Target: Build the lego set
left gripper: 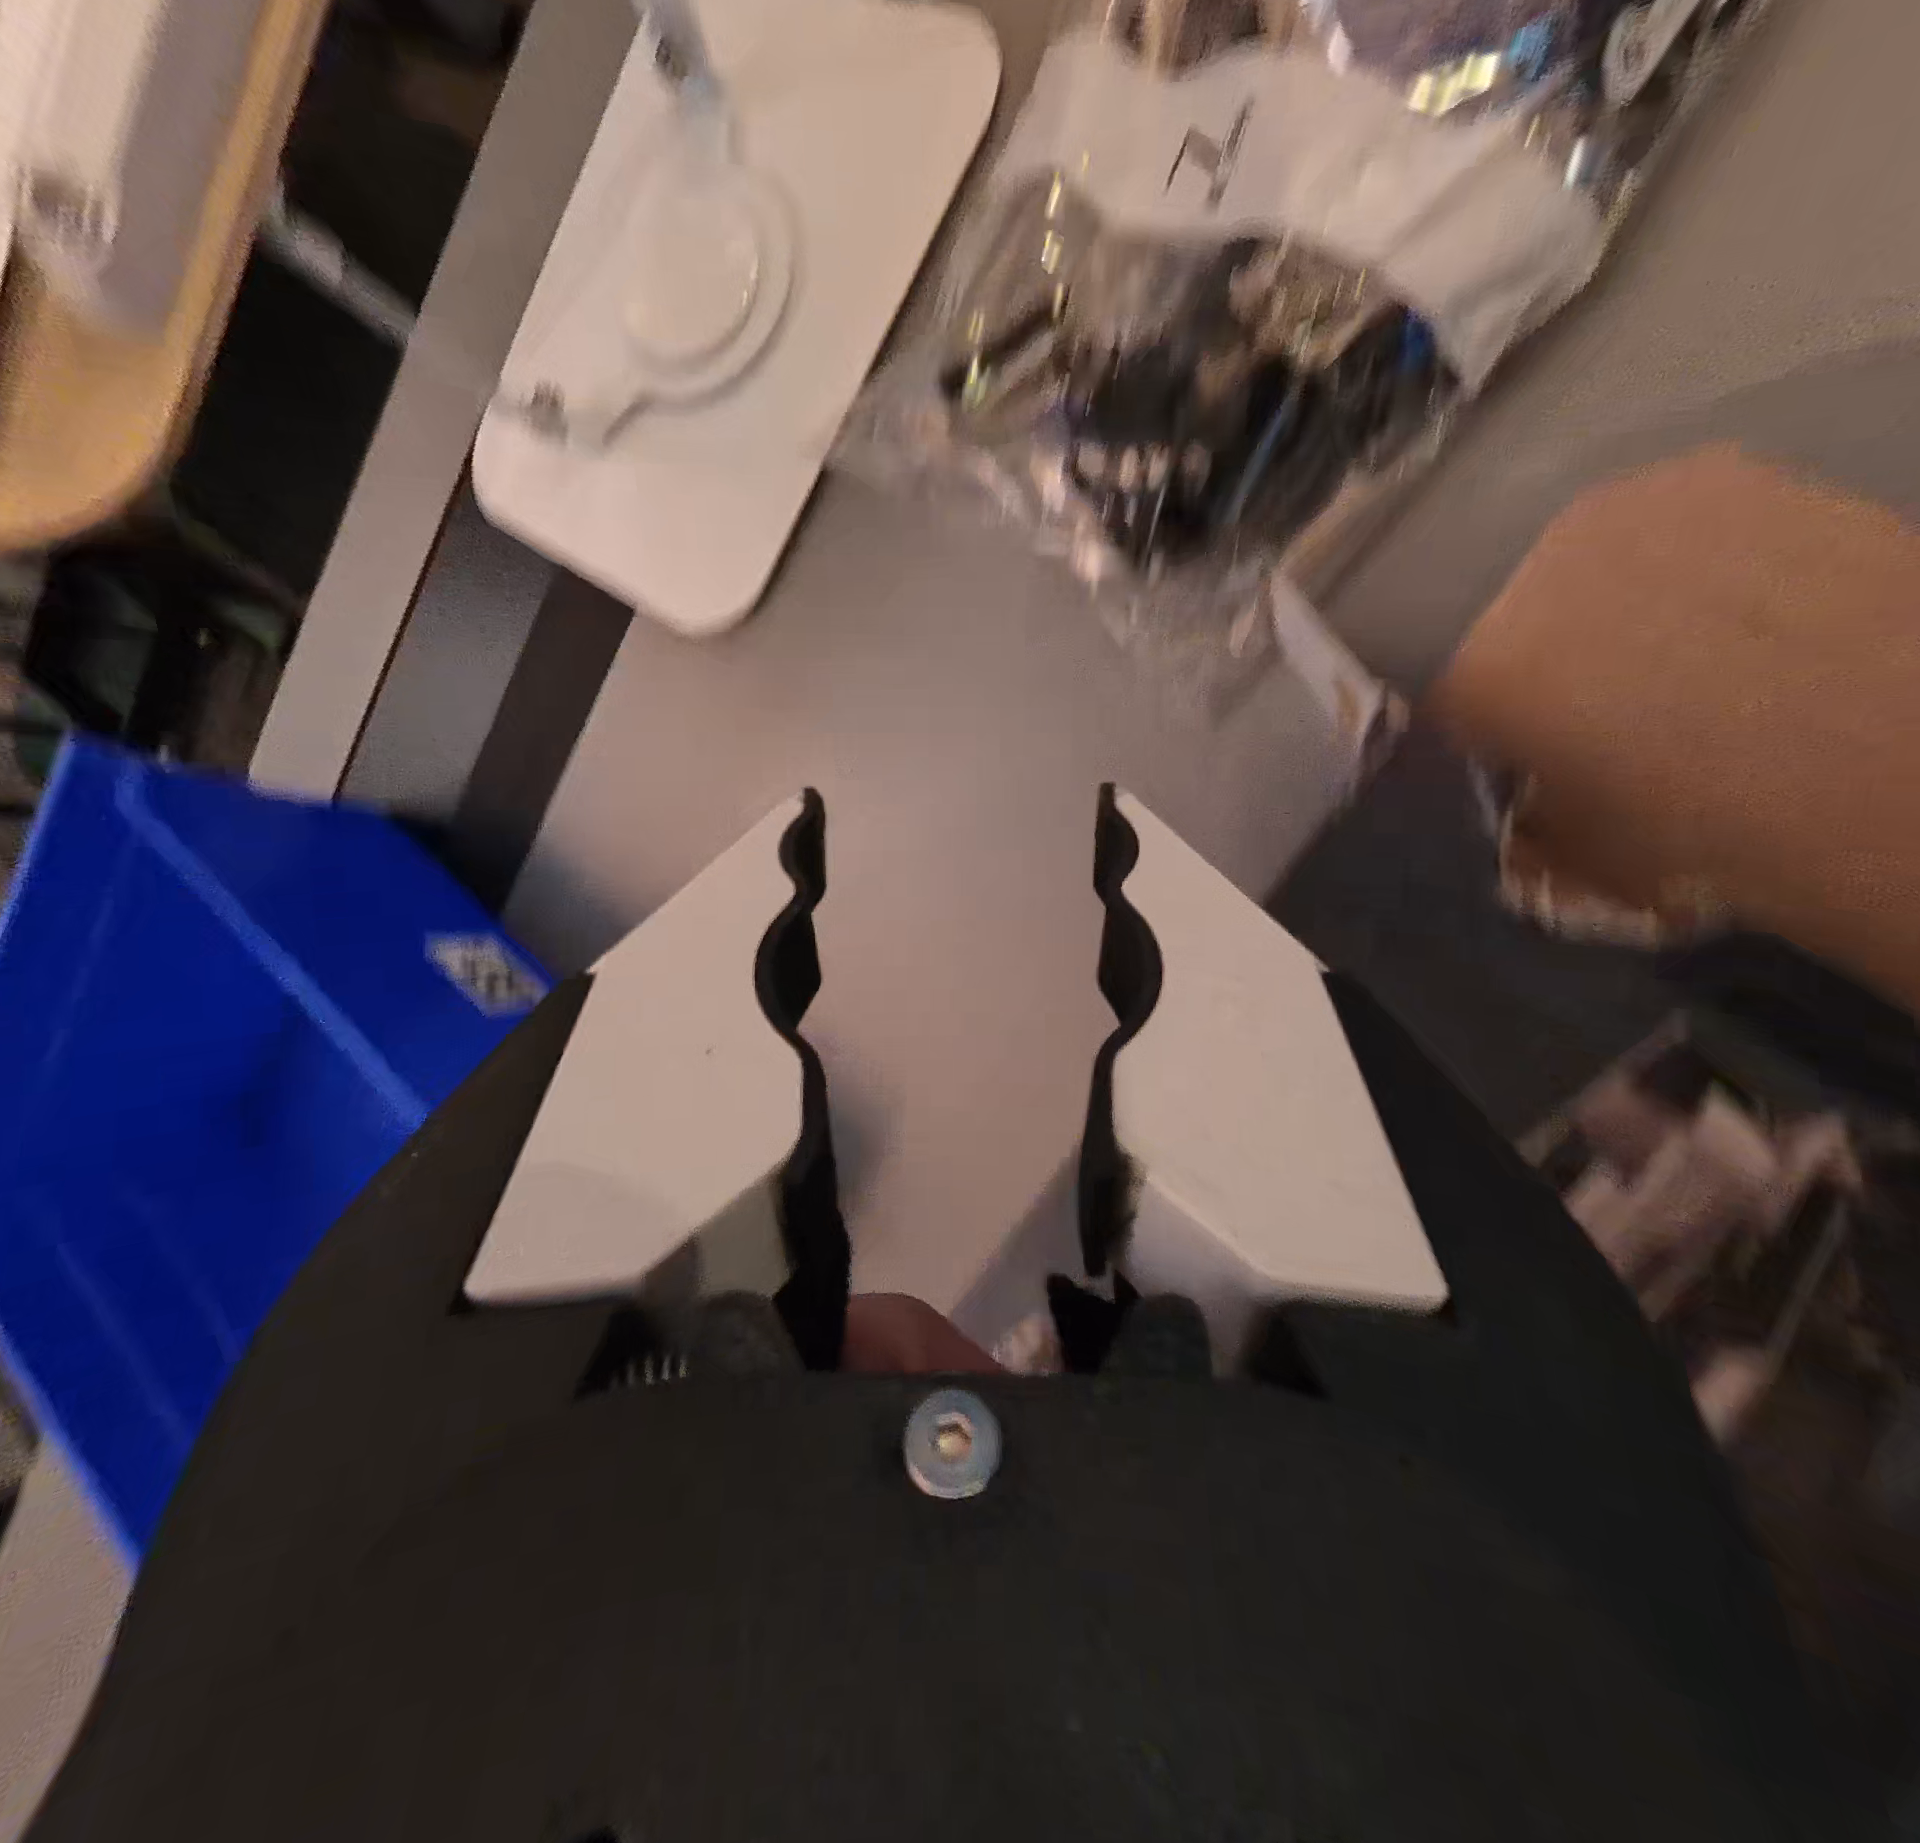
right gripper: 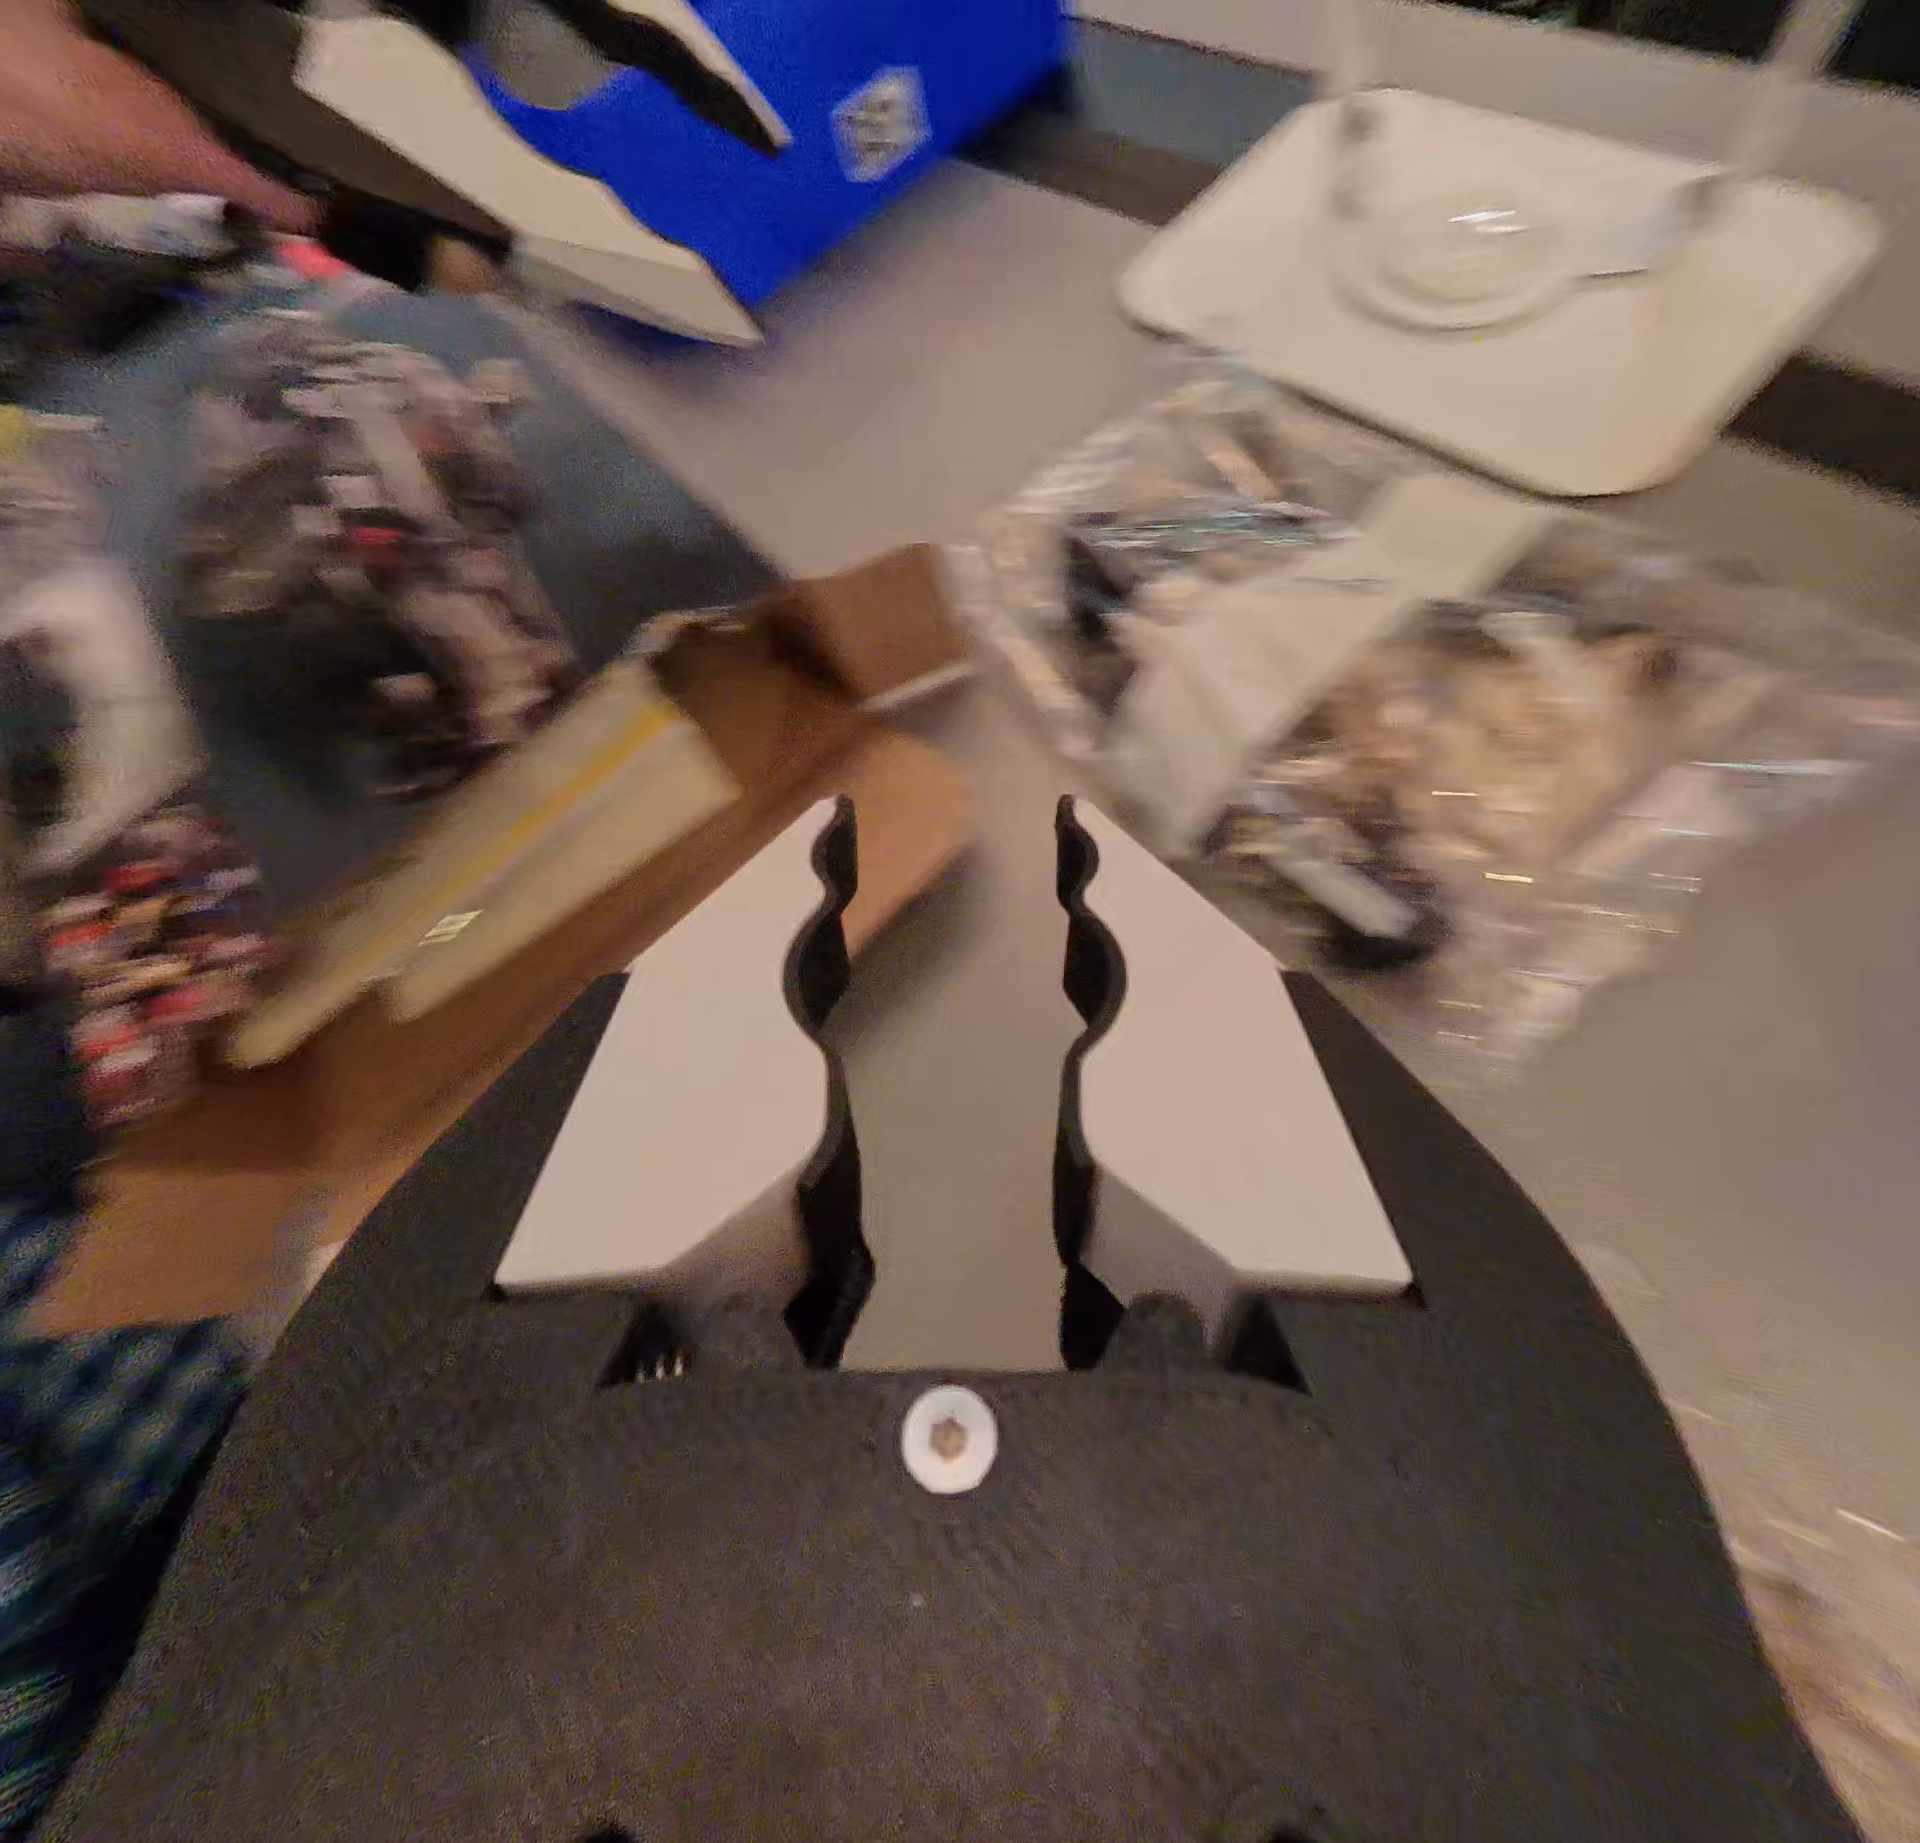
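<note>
Both views were badly smeared by motion. The left gripper point(left gripper: 958, 806) hung above the grey table point(left gripper: 935, 713) with its jaws set wide and nothing between them. The right gripper point(right gripper: 954, 817) was likewise empty, jaws parted at a moderate gap.

The clear bags point(right gripper: 1382, 754) of bricks lay near the table's middle, one corner touching or under the white lamp base point(right gripper: 1507, 287) toward the far edge; which could not be told. The box point(right gripper: 343, 650) sat at the left edge, its torn cardboard flap point(right gripper: 831, 619) open toward the bags.

The bags were probably light, limp and slick, with loose pieces that would shift; a pinch on a flat empty margin or seam looked safer than a grab at the bulging middle. Their long axis seemed to run from the lamp base toward the near right corner, though the blur left this uncertain. The box looked stiff but easily crushed at the flap, its long axis running from the near left edge toward the table's middle, open end pointing there.

A blue bin point(left gripper: 208, 1066) stood off the table's far left corner.
</note>
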Demonstrator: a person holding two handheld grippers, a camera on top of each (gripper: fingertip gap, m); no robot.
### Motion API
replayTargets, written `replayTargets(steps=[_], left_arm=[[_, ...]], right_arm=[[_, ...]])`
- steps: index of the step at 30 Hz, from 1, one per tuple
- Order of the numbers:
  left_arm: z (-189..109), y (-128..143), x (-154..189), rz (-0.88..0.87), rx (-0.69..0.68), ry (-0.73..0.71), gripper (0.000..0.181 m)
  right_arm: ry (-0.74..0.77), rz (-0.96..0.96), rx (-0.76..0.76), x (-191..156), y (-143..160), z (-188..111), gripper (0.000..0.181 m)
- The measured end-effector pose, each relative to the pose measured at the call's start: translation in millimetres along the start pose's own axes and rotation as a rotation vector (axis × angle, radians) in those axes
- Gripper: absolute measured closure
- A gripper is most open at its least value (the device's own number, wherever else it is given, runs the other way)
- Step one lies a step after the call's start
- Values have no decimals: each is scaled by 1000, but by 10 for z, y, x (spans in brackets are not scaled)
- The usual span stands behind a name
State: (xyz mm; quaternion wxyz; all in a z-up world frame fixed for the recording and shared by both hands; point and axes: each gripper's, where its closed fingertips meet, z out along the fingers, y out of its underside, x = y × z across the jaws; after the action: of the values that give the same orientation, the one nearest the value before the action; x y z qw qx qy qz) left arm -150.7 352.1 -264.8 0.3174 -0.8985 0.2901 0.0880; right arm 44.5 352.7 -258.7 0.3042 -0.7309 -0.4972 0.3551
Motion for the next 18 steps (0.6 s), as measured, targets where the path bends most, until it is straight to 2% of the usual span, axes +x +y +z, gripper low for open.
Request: replayTargets(steps=[3,5,10,12,15,18], left_arm=[[-387,659,-64,-93,-69,-66,126],[-620,1111,-93,-184,-102,-112,123],[-1025,2283,-96,-415,-237,-222,119],[-1119,2485,-99,-553,-165,-232,126],[-1224,2749,-142,-707,-113,-251,125],[-1297,2872,-109,-783,-99,-223,125]], right_arm=[[-185,18,-15,-682,164,142,139],[-251,30,-32,-985,251,288,144],[-311,18,-116,-1323,500,774,146],[-328,-2,-146,-1362,591,914,146],[-288,-80,-236,-1295,824,1069,147],[-360,-9,-193,-1335,773,1089,144]])
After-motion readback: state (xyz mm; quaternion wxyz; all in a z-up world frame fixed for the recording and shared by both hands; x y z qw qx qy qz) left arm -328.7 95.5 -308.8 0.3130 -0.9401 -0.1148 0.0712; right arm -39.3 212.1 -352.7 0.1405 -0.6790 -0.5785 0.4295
